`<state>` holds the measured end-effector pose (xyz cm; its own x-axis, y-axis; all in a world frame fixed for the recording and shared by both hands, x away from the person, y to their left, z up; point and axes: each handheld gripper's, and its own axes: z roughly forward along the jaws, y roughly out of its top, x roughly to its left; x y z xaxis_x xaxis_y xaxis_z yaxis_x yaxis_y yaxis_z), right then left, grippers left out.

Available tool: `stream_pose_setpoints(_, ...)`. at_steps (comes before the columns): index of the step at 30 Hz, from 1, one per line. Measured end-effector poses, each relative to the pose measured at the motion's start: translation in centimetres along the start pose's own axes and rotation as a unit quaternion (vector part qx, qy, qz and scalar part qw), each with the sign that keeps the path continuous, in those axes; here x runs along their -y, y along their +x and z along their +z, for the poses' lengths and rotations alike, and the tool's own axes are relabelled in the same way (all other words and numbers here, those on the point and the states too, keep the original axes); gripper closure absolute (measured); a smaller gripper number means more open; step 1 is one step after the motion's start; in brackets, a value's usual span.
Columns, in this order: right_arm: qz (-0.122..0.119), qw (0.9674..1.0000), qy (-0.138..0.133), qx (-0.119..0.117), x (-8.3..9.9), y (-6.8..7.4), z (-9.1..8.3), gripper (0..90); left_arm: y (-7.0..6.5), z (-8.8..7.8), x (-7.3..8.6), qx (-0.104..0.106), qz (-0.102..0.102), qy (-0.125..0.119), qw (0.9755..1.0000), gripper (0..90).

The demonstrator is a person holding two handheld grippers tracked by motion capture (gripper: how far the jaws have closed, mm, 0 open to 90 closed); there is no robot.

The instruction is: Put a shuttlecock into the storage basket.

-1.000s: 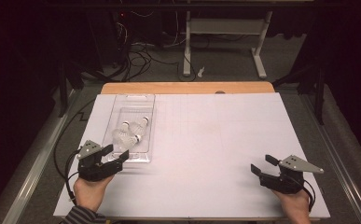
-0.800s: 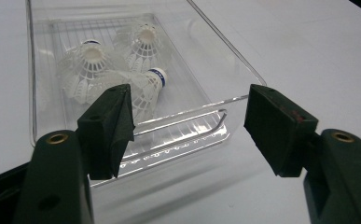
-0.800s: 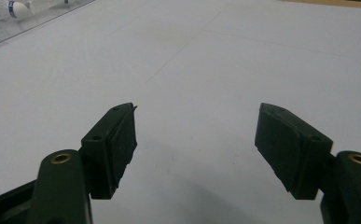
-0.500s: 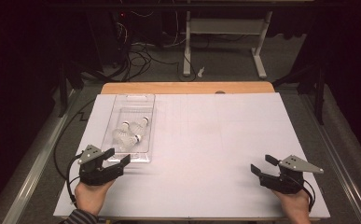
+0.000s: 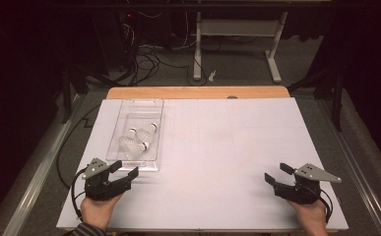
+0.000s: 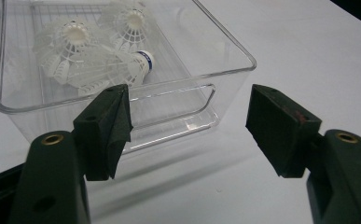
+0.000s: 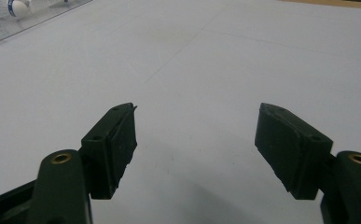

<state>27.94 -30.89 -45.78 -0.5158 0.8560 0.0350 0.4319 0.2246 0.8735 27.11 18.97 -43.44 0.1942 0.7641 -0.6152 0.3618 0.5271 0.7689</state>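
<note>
Partly hidden behind the left gripper's (image 6: pixel 187 126) near jaw, the clear plastic bin (image 6: pixel 225 70) is cut off at the top and left edges of the left gripper view, and the 3 white shuttlecocks (image 6: pixel 94 56) inside it overlap so that their skirts are hard to separate. Just ahead of the spread jaws the bin's near wall is seen, with a handle slot in it; nothing is held between the jaws. In the high view the left gripper (image 5: pixel 126 172) is held low by a hand (image 5: pixel 97 210) at the table's near edge, pointed toward the bin's (image 5: pixel 135 162) near end. The right gripper (image 5: pixel 276 174) is held by the other hand (image 5: pixel 310 216) well apart from the bin, its jaws also wide and empty. In the right gripper view, bare white table cover (image 7: pixel 215 56) lies ahead of the jaws, and a corner of the bin (image 7: pixel 10 23) is cut off at the far left.
</note>
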Motion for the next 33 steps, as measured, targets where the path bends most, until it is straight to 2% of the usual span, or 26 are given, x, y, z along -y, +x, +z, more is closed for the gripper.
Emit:
stream_pose_setpoints(7, 0.000, 1.0000, 0.001, 0.000, 0.0, 0.0, 0.0, 29.9, 0.0, 0.1, 0.4, -0.002, -0.005, -0.006, 1.0000, 31.6)
stream_pose_setpoints(8, 0.000, 1.0000, 0.001, 0.000, 0.0, 0.0, 0.0, 29.9, 2.2, -1.8, -0.3, -0.001, 0.158, 0.131, 0.9788, 31.6)
stream_pose_setpoints(9, 0.000, 1.0000, 0.001, 0.000, 0.0, 0.0, 0.0, 29.9, 2.5, -2.0, -0.4, -0.001, 0.179, 0.149, 0.9726, 31.6)
stream_pose_setpoints(10, 0.000, 1.0000, 0.001, 0.000, 0.0, 0.0, 0.0, 29.9, 1.4, -0.8, 0.4, -0.003, 0.081, 0.059, 0.9949, 31.6)
stream_pose_setpoints(11, 0.001, 1.0000, 0.001, 0.000, 0.0, 0.0, 0.0, 29.9, 1.4, -0.9, 0.4, -0.003, 0.079, 0.059, 0.9951, 31.6)
stream_pose_setpoints(12, 0.001, 1.0000, 0.001, 0.000, 0.0, 0.0, 0.0, 29.9, 2.1, -1.6, 0.0, -0.002, 0.135, 0.111, 0.9846, 31.5)
stream_pose_setpoints(13, 0.001, 1.0000, 0.001, 0.000, 0.0, 0.0, 0.0, 29.9, 2.2, -1.6, 0.0, -0.002, 0.139, 0.114, 0.9838, 31.5)
stream_pose_setpoints(15, 0.001, 1.0000, 0.001, 0.000, 0.0, 0.0, 0.0, 29.9, 2.4, -1.7, 0.0, 0.000, 0.151, 0.127, 0.9803, 31.5)
stream_pose_setpoints(16, 0.001, 1.0000, 0.000, 0.000, 0.0, 0.0, 0.0, 29.9, 2.7, -1.9, -0.1, -0.001, 0.168, 0.145, 0.9750, 31.5)
stream_pose_setpoints(17, 0.001, 1.0000, 0.001, 0.000, 0.0, 0.0, 0.0, 29.9, 2.9, -2.0, -0.1, -0.001, 0.177, 0.154, 0.9722, 31.5)
stream_pose_setpoints(18, 0.001, 1.0000, 0.001, 0.000, 0.0, 0.0, 0.0, 29.9, 2.9, -2.0, -0.1, 0.000, 0.177, 0.156, 0.9718, 31.5)
stream_pose_setpoints(19, 0.001, 1.0000, 0.001, 0.000, 0.0, 0.0, 0.0, 29.9, 3.0, -2.1, -0.2, 0.000, 0.185, 0.163, 0.9692, 31.4)
stream_pose_setpoints(20, 0.001, 1.0000, 0.001, 0.000, 0.0, 0.0, 0.0, 29.9, 3.1, -2.2, -0.2, 0.001, 0.187, 0.165, 0.9683, 31.5)
stream_pose_setpoints(24, 0.001, 1.0000, 0.001, 0.000, 0.0, 0.0, 0.0, 30.0, 3.4, -2.3, -0.3, 0.001, 0.191, 0.169, 0.9671, 31.5)
stream_pose_setpoints(25, 0.001, 1.0000, 0.001, 0.000, 0.0, 0.0, 0.0, 29.9, 3.6, -2.4, -0.4, 0.000, 0.198, 0.178, 0.9640, 31.5)
stream_pose_setpoints(26, 0.001, 1.0000, 0.001, 0.000, 0.0, 0.0, 0.0, 29.9, 3.7, -2.4, -0.4, 0.000, 0.200, 0.183, 0.9626, 31.5)
stream_pose_setpoints(27, 0.001, 1.0000, 0.001, 0.000, 0.0, 0.0, 0.0, 29.9, 1.2, -0.2, 0.9, -0.004, -0.005, 0.008, 0.9999, 31.5)
stream_pose_setpoints(33, 0.001, 1.0000, 0.001, 0.001, 0.0, 0.0, 0.0, 29.9, 1.5, -0.2, 0.9, -0.008, -0.007, 0.009, 0.9999, 31.6)
